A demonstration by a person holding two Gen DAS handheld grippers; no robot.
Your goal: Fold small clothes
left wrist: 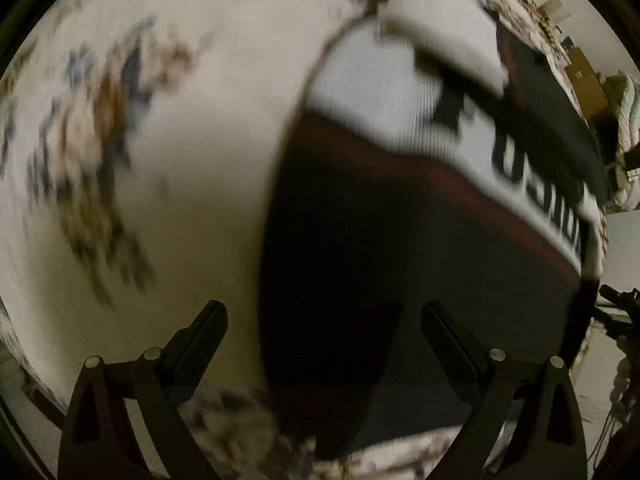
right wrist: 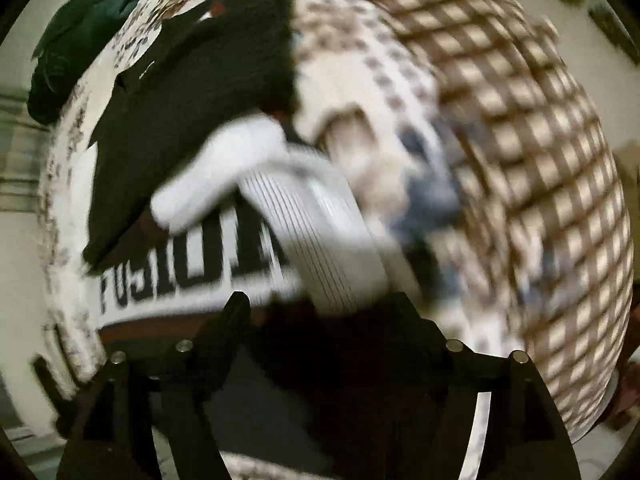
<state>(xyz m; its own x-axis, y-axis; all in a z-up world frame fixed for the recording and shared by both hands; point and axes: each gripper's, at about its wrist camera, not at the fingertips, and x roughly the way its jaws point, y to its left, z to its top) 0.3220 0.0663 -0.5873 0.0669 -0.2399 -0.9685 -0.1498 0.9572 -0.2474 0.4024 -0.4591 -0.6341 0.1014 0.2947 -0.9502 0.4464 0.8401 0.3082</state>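
Both views are motion-blurred. A garment (left wrist: 400,248), black with a white band, a dark red stripe and black lettering, is seen lying on a cream cloth (left wrist: 200,140) printed with blue and brown floral motifs; this cloth serves as the work surface. In the left wrist view the garment is placed right of the floral motif, its black part nearest the camera and its white band beyond that. A white ribbed sleeve or cuff (right wrist: 304,224) is seen folded across the garment in the right wrist view.

The left gripper (left wrist: 324,308) is held over the garment's near black edge, jaws spread wide, nothing between them; whether the fingers touch the fabric cannot be told. The right gripper (right wrist: 320,300) is also spread wide, over the black part just below the ribbed cuff, with nothing clamped between the pads.

Right of the garment in the right wrist view, the cloth's print changes to a brown-and-cream check pattern (right wrist: 520,140). A dark green fabric heap (right wrist: 88,32) is seen beyond the garment, at the cloth's far left edge. In the left wrist view, brown boxes (left wrist: 584,76) and clutter are made out past the cloth's far right edge, too blurred and small to identify further. Pale wall or floor is visible around the cloth.
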